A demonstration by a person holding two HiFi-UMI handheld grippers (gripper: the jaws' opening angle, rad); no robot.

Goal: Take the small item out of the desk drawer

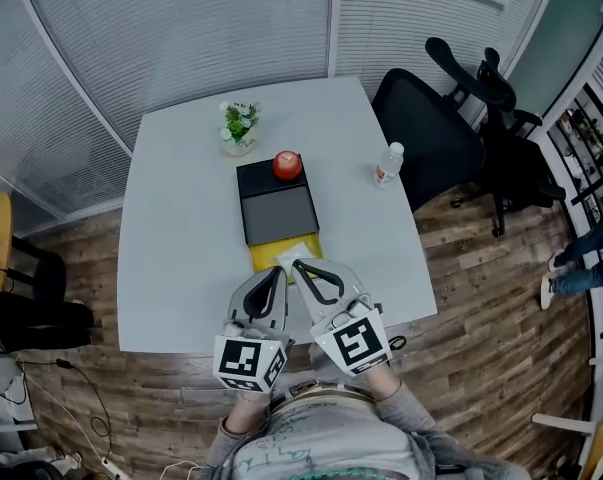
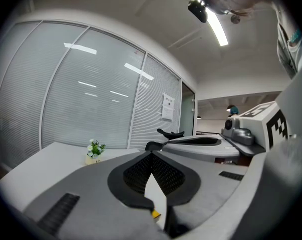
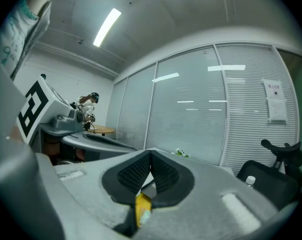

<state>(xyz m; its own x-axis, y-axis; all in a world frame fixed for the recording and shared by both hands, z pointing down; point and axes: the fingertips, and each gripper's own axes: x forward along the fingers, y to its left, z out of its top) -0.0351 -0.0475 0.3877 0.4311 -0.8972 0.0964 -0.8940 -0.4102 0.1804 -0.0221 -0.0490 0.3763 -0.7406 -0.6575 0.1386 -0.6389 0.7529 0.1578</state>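
A: Where do the two tools stand?

B: The left hand-held gripper (image 1: pixel 278 271) and the right hand-held gripper (image 1: pixel 297 263) sit side by side over the near edge of the surface (image 1: pixel 181 228). Both have their jaws pressed together, with nothing seen between them. Just ahead of their tips, the yellow drawer (image 1: pixel 266 256) sticks out of the black drawer unit (image 1: pixel 276 203). A pale small item (image 1: pixel 299 250) appears to lie in the drawer, right in front of the right one's tips.

A: What makes the pick go well?

B: The right hand-held gripper probably has to part its jaws before it goes in. It should then tip downward, since both point nearly level. The left one can likely steady the drawer's front so the unit doesn't slide.

A: Any hazard?

B: The red round object (image 1: pixel 287 165) sits on top of the unit, beyond the tips. A shove could roll it off.
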